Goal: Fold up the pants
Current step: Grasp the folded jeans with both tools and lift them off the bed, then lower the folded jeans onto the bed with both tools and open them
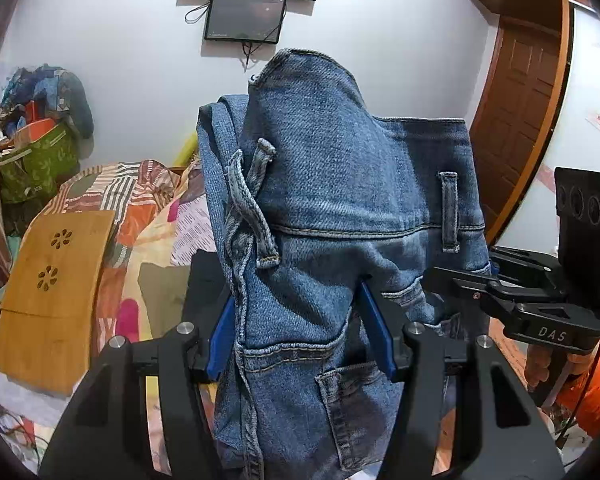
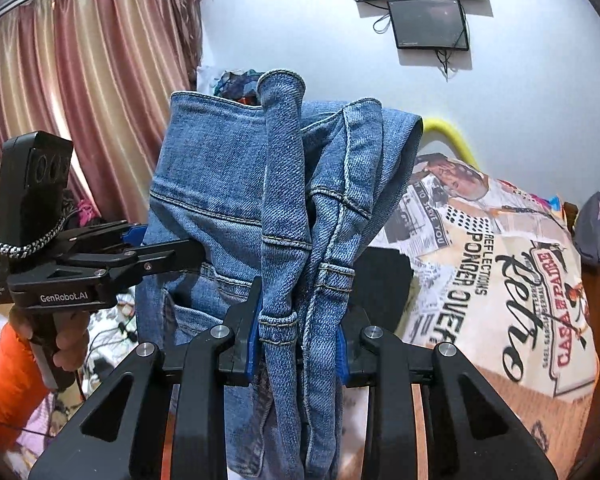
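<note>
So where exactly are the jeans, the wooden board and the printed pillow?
jeans (image 1: 340, 200), left wrist view, on the denim below the waistband.
wooden board (image 1: 56, 292), left wrist view, on its flat top.
printed pillow (image 2: 500, 264), right wrist view, on its lettered face.

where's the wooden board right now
In the left wrist view, the wooden board lies at the left on the patterned bedspread, left of the held jeans.

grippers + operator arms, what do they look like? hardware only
Both grippers are matte black with forked linkage arms, silver pivot bolts and blue pads on the fingers. The left gripper body reads "GenRobot.AI" in white; the right gripper shows "DAS". Each carries an upright black block with three round lenses; a black-and-white braided cord loops around the left one. The person's sleeve is orange.
</note>
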`<move>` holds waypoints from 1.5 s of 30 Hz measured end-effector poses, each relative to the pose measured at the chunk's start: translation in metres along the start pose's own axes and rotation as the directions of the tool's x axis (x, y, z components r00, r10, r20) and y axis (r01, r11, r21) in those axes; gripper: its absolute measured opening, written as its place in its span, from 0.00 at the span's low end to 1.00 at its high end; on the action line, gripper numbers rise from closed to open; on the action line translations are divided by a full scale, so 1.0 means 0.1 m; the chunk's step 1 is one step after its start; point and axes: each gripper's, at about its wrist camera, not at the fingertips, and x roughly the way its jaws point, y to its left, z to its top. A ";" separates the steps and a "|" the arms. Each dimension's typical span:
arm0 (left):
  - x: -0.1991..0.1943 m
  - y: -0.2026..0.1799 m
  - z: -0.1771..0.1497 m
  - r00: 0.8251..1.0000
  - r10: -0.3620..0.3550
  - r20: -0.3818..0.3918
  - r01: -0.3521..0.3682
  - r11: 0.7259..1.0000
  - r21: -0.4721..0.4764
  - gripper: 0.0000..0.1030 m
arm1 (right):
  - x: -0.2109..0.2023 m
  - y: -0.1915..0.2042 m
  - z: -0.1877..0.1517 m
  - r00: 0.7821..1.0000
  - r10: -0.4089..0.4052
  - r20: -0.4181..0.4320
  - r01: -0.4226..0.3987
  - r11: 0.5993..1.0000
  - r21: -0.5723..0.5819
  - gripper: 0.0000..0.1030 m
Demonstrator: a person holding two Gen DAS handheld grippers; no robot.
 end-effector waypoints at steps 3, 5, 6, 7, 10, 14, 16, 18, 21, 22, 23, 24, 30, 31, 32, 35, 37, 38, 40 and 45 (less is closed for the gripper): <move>0.22 0.15 0.09 1.000 0.003 -0.005 -0.003 1.000 0.006 0.56 | 0.17 -0.04 0.07 1.000 -0.014 -0.005 0.014 1.000 0.005 0.25; 0.37 0.24 0.14 1.000 0.002 -0.014 -0.002 1.000 0.000 0.56 | 0.29 -0.08 0.12 1.000 -0.023 -0.010 0.023 1.000 0.009 0.25; 0.43 0.27 0.15 1.000 0.003 -0.018 -0.003 1.000 -0.001 0.56 | 0.38 -0.12 0.14 1.000 -0.027 -0.014 0.027 1.000 0.014 0.25; 0.50 0.31 0.16 1.000 0.005 -0.021 -0.005 1.000 -0.002 0.56 | 0.43 -0.14 0.16 0.999 -0.030 -0.017 0.030 0.999 0.015 0.25; 0.73 0.45 0.19 0.999 0.008 -0.034 -0.008 1.000 -0.011 0.56 | 0.64 -0.22 0.19 0.999 -0.036 -0.030 0.037 0.999 0.018 0.25; 1.09 0.65 0.20 0.998 0.007 -0.065 -0.009 0.999 -0.032 0.56 | 0.93 -0.33 0.21 0.998 -0.041 -0.052 0.043 0.999 0.031 0.25; 1.27 0.75 0.17 0.997 0.009 -0.081 -0.014 0.999 -0.051 0.56 | 1.08 -0.38 0.19 0.997 -0.041 -0.068 0.043 0.998 0.036 0.25; 1.43 0.82 0.12 0.995 0.014 -0.097 -0.020 0.998 -0.061 0.56 | 1.24 -0.43 0.16 0.994 -0.049 -0.093 0.052 0.998 0.032 0.25; 1.70 0.91 0.06 0.992 0.007 -0.129 -0.018 0.996 -0.084 0.55 | 1.42 -0.51 0.10 0.991 -0.060 -0.123 0.064 0.997 0.035 0.25; 1.78 0.95 0.04 0.991 0.006 -0.132 -0.019 0.996 -0.091 0.55 | 1.48 -0.56 0.08 0.990 -0.059 -0.131 0.065 0.997 0.048 0.25; 1.85 0.96 0.03 0.991 0.006 -0.132 -0.018 0.996 -0.092 0.56 | 1.51 -0.60 0.06 0.989 -0.056 -0.135 0.064 0.996 0.059 0.25; 1.93 0.98 0.03 0.991 0.011 -0.132 -0.022 0.996 -0.087 0.56 | 1.55 -0.64 0.04 0.989 -0.056 -0.139 0.066 0.995 0.069 0.25; 2.34 1.13 -0.08 0.975 0.044 -0.220 -0.077 0.986 -0.145 0.57 | 1.80 -0.82 -0.04 0.979 -0.063 -0.194 0.083 0.992 0.095 0.27; 2.36 1.18 -0.11 0.971 0.072 -0.228 -0.111 0.980 -0.164 0.57 | 1.84 -0.85 -0.06 0.975 -0.070 -0.211 0.092 0.991 0.098 0.28; 2.35 1.25 -0.12 0.971 0.098 -0.220 -0.138 0.975 -0.172 0.57 | 1.85 -0.86 -0.09 0.970 -0.088 -0.229 0.113 0.989 0.096 0.28; 2.23 1.34 -0.09 0.975 0.115 -0.192 -0.151 0.971 -0.187 0.57 | 1.79 -0.90 -0.15 0.967 -0.131 -0.219 0.151 0.986 0.074 0.28; 2.10 1.38 -0.07 0.974 0.148 -0.173 -0.179 0.967 -0.180 0.57 | 1.69 -0.93 -0.18 0.967 -0.142 -0.211 0.161 0.984 0.077 0.31; 2.01 1.36 -0.05 0.971 0.171 -0.168 -0.198 0.967 -0.161 0.57 | 1.65 -0.94 -0.18 0.967 -0.146 -0.209 0.165 0.983 0.081 0.34; 1.89 1.32 -0.02 0.967 0.203 -0.153 -0.223 0.966 -0.129 0.57 | 1.55 -0.95 -0.16 0.969 -0.154 -0.194 0.172 0.982 0.081 0.35; 1.41 0.98 -0.02 0.962 0.261 -0.084 -0.264 0.964 -0.036 0.57 | 1.17 -0.82 -0.03 0.977 -0.173 -0.122 0.181 0.982 0.061 0.36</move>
